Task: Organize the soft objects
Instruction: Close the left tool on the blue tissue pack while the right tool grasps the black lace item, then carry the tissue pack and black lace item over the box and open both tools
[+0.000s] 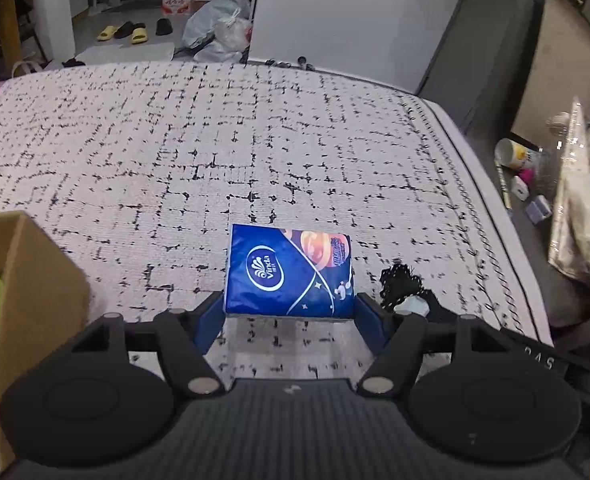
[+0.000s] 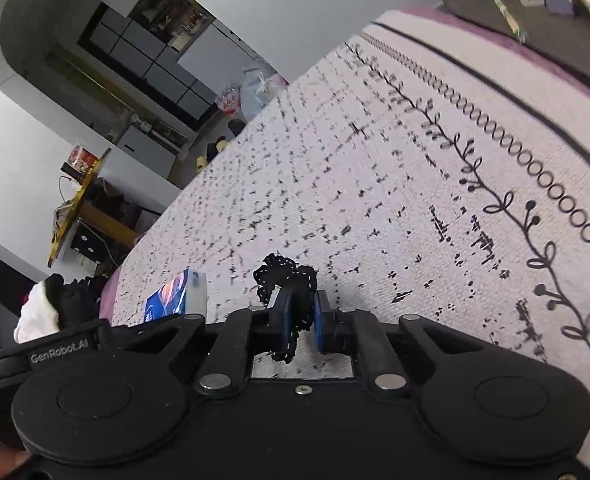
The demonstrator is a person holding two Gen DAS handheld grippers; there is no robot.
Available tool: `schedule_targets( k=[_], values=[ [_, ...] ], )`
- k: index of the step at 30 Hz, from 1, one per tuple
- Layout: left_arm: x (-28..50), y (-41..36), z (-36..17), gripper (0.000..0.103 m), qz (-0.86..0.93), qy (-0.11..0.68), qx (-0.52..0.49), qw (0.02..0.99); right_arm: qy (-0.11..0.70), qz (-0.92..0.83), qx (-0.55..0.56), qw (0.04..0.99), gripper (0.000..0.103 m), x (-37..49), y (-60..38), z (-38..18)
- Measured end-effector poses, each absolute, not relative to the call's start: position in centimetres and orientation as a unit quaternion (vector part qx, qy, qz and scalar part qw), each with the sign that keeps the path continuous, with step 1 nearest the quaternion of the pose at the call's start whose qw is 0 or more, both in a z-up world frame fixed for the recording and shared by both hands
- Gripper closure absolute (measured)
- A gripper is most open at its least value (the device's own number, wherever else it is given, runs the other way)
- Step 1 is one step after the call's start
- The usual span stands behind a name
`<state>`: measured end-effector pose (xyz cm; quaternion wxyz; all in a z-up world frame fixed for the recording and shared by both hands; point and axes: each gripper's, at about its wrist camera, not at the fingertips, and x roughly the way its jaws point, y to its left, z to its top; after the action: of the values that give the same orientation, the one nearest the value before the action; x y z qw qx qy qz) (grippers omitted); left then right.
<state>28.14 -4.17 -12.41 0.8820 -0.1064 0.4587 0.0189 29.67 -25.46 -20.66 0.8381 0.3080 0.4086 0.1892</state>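
A blue Vinda tissue pack (image 1: 289, 268) sits between the blue pads of my left gripper (image 1: 289, 308), which is shut on its two sides and holds it just above the patterned bed cover (image 1: 215, 140). To its right lies a black lacy piece of fabric (image 1: 401, 284). In the right wrist view my right gripper (image 2: 301, 312) is shut on this black lace (image 2: 285, 276), which bunches up above the pads and hangs below them. The tissue pack (image 2: 175, 294) shows to the left of that gripper.
An open cardboard box (image 1: 35, 280) with soft toys inside stands at the left. Off the bed's right edge (image 1: 475, 184) lie a cup (image 1: 513, 154), small boxes and a clear plastic bag (image 1: 579, 208). Slippers (image 1: 135, 32) and bags lie on the floor beyond the far edge.
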Motion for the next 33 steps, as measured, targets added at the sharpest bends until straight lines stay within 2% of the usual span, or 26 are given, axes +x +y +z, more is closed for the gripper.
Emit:
schedule_targets(
  k=[17, 33],
  values=[
    [20.9, -2.1, -5.4, 0.034, -0.011, 0.399, -0.117, 0.909, 0.36, 0.203, 0.268, 0.871, 0.091, 23.5, -24.0, -13.6],
    [15.5, 1.5, -2.9, 0.034, 0.004, 0.358, -0.137, 0.924, 0.328, 0.212, 0.238, 0.889, 0.091, 20.2, -21.2, -9.2]
  ],
)
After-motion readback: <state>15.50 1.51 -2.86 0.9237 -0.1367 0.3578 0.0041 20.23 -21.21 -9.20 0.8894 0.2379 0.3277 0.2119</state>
